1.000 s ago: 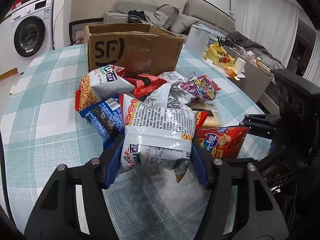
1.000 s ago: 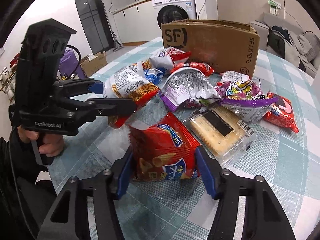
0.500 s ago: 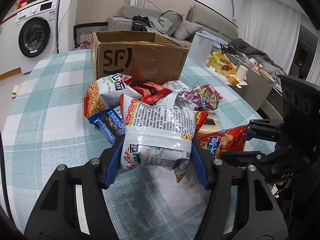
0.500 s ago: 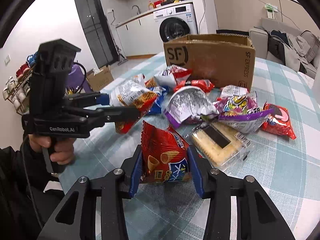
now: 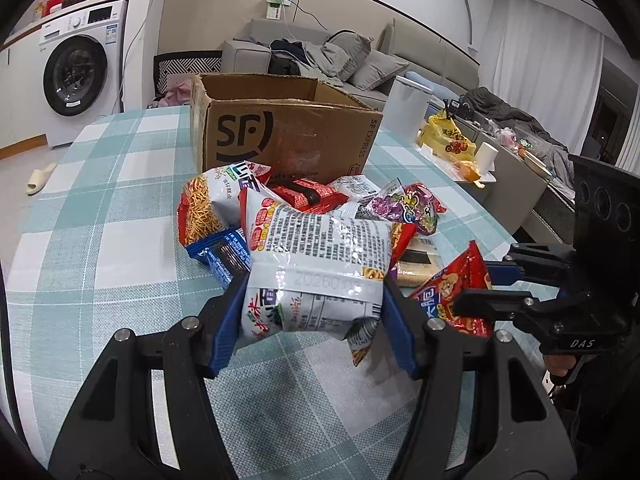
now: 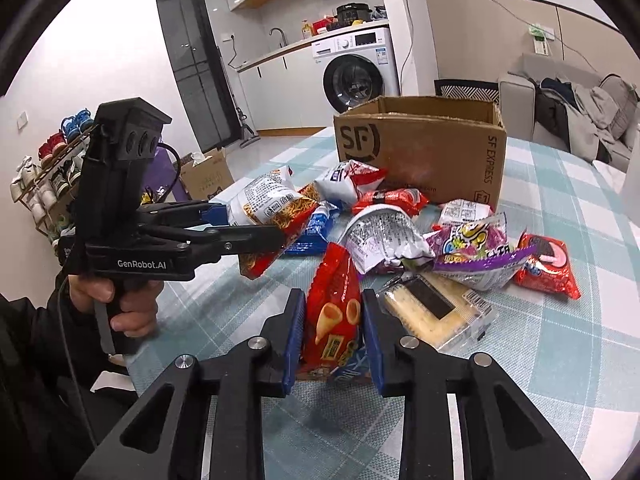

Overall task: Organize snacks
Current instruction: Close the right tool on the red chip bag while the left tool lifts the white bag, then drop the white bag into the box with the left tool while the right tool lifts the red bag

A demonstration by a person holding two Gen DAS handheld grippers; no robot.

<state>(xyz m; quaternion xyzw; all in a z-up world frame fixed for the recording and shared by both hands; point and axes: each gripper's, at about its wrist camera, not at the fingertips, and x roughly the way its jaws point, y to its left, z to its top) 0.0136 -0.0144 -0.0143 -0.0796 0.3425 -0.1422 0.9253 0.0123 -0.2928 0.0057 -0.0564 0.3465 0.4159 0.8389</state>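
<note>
Left tool (image 5: 316, 312): closed narrow on a white noodle-snack bag (image 5: 316, 264), gripped across its lower half; the bag hangs clear of the surface (image 5: 100, 208).
Right tool (image 6: 332, 344): closed narrow on a red cone-snack bag (image 6: 334, 312), squeezed upright between the blue pads (image 6: 292, 344).
Cardboard box (image 5: 288, 140): open top, at 12 o'clock beyond the pile, marked SF; likely where the snacks go.
Pile: loose packets lie between the tools and the box, touching and overlapping.
Count, held: 2 bags, one per tool.
Count, on surface (right wrist view): about 7 seen. These are a white-and-red bag (image 6: 352, 180), a red packet (image 6: 390, 200), a blue packet (image 6: 316, 228), a silver bag (image 6: 384, 240), a purple bag (image 6: 476, 252), a red cookie packet (image 6: 548, 266) at 3 o'clock, and a clear cracker pack (image 6: 436, 312). A small white packet (image 6: 464, 210) near the box makes a possible eighth.
Count, boxes: 1 on the surface.
Risk 1: glossy film is slippery; the white bag is held low and its top is heavy, so a tilt on the way to the box could let it slide out.
Risk 2: a hard squeeze on the red bag may crush the cones or burst the seam.
Risk 3: both tools sit close together; heading for the box at once, they could collide or snag on its rim.
</note>
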